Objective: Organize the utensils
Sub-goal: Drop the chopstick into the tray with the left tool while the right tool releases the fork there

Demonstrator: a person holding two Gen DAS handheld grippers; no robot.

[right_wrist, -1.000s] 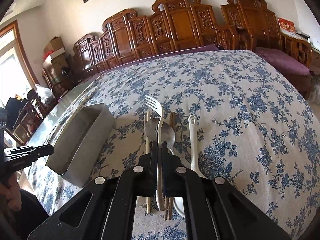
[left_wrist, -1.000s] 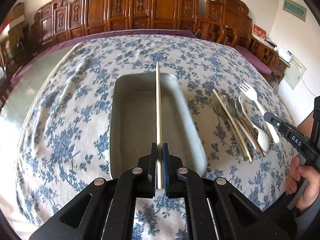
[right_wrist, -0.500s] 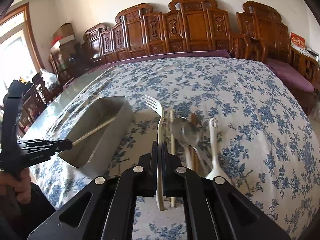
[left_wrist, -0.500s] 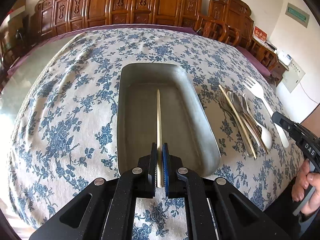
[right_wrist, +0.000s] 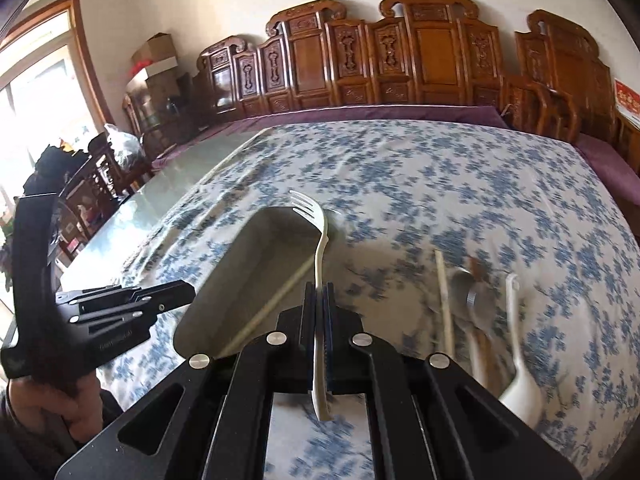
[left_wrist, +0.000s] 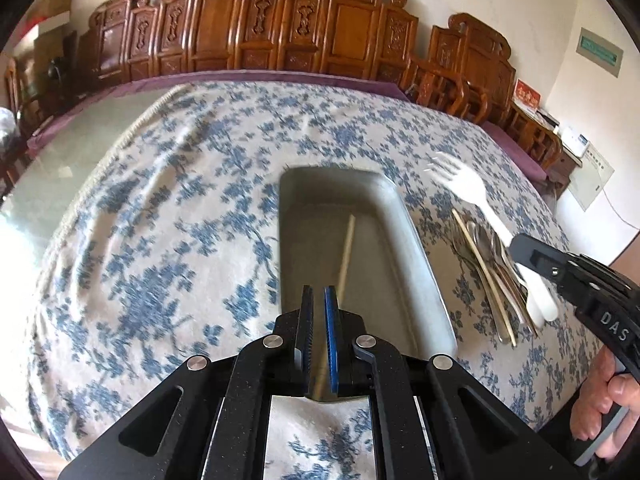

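A row of carved wooden chairs (left_wrist: pixel 352 40) is lined up along the wall behind a tabletop covered with a blue-flowered cloth (left_wrist: pixel 160 240). A grey metal tray (left_wrist: pixel 416 264) is set on the cloth, and a single pale chopstick (left_wrist: pixel 347 252) is seen lying inside it, apart from any gripper. The left gripper (left_wrist: pixel 319 320) is held over the tray's near end; a narrow gap shows between its jaws, and nothing is pinched there. The jaws of the right gripper (right_wrist: pixel 320 312) are pressed onto the handle of a white fork (right_wrist: pixel 316 232), which is held above the tray's edge with its tines forward. To the right of the tray, a chopstick (right_wrist: pixel 444 300), metal spoons (right_wrist: pixel 472 300) and a white spoon (right_wrist: pixel 516 360) are left lying together on the cloth.
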